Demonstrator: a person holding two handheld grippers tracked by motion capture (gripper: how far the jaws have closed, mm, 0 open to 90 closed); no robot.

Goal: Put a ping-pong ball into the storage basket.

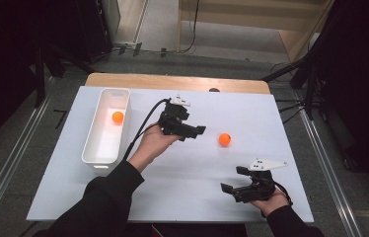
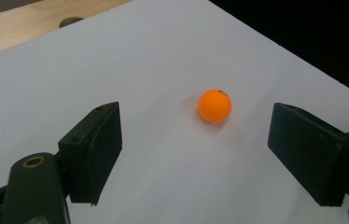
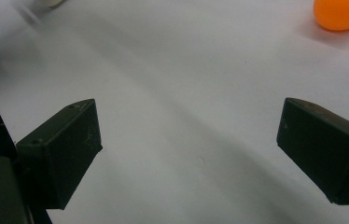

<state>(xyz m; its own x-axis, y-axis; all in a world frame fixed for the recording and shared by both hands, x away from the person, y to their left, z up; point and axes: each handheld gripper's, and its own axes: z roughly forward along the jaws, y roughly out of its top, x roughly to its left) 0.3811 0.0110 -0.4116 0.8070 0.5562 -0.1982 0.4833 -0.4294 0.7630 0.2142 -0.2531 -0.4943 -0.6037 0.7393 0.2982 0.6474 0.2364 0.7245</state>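
before left claw (image 2: 196, 154), orange ball (image 2: 214, 106), jaws apart

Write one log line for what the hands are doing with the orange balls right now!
left gripper: open, aimed at loose orange ball | right gripper: open, holds nothing | second ball: in white bin

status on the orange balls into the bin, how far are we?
Done: one orange ball lies in the white bin. In hand: the left gripper, jaws open and empty, points at the second ball on the table, short of it. The right gripper is open near the front edge. Left: grasp that ball and bin it.
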